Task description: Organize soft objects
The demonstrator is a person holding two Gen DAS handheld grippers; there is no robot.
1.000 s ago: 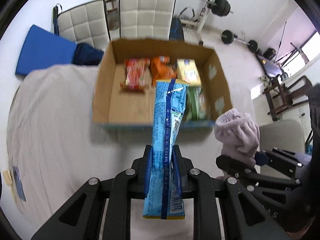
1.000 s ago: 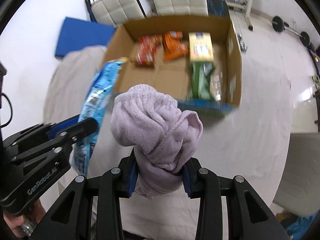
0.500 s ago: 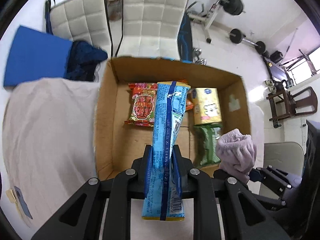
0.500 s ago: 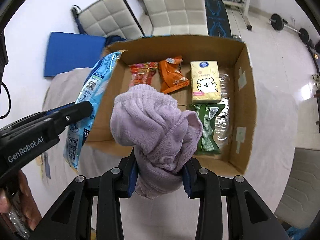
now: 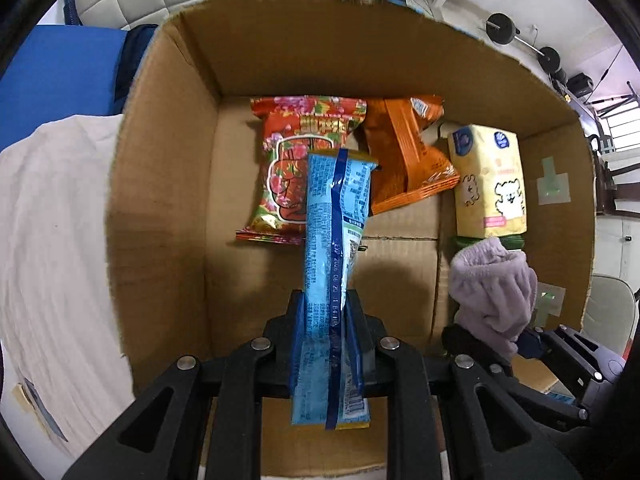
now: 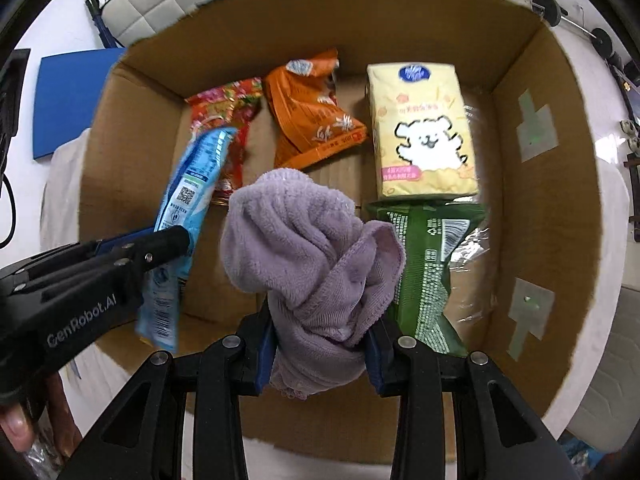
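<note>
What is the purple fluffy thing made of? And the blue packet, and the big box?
The purple cloth looks like soft fleece or terry fabric: fuzzy pile, floppy folds, matte. The blue packet seems to be thin plastic film: glossy, crinkled, with a printed seam. The box looks like plain brown corrugated cardboard: dull surface, rough torn-looking edges, taped patches.

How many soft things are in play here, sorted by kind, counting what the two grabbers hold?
Snack packets: 4 (red floral, orange, green, blue held by the left gripper)
Tissue packs: 1 (yellow)
Cloths: 1 (purple in the right gripper)
Total: 6
</note>
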